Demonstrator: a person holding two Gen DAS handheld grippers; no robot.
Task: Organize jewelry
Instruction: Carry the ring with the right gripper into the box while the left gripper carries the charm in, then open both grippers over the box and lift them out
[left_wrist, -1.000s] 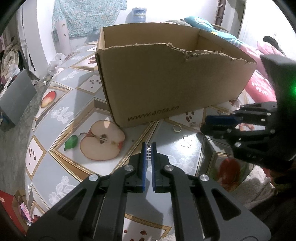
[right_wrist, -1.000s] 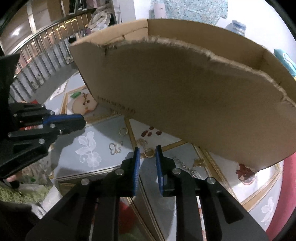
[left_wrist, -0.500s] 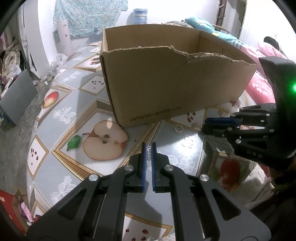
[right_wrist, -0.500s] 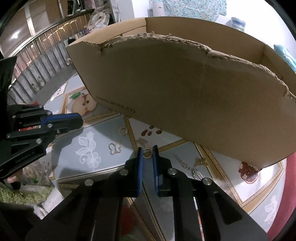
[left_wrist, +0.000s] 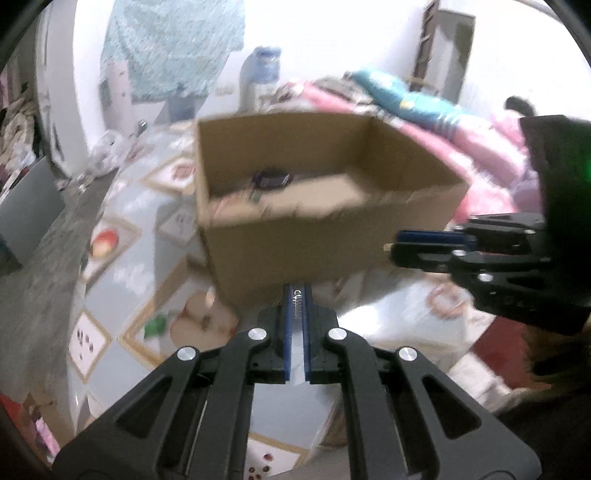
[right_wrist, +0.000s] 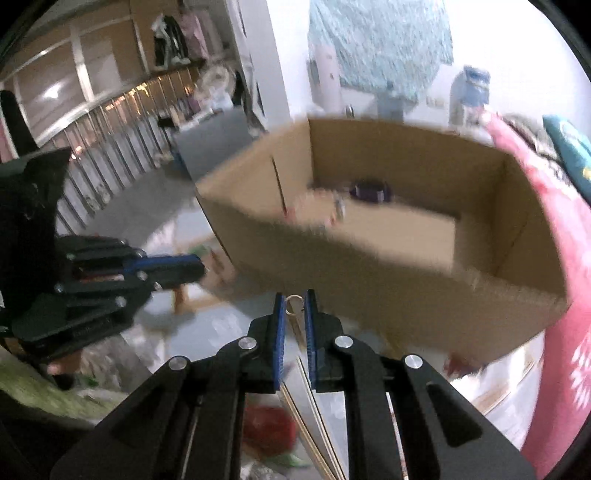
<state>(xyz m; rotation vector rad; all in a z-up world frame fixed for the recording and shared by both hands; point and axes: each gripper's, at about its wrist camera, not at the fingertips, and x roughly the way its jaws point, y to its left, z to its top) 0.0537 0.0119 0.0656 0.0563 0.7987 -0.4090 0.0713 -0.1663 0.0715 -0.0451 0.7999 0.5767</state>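
Nearest, left claw (left_wrist: 298, 295): nearly closed on a small silver chain piece (left_wrist: 297, 300), raised above the patterned surface (left_wrist: 122, 280). Right claw (right_wrist: 294, 302): narrow gap, gold ring (right_wrist: 293, 303) pinched between its tips. Beyond both: open cardboard box (left_wrist: 317, 240), near wall facing the claws, a dark round item (left_wrist: 271, 178) and blurred oddments inside. Risk, as judged: both pieces are tiny and thinly held; a jolt against the box rim could drop them outside
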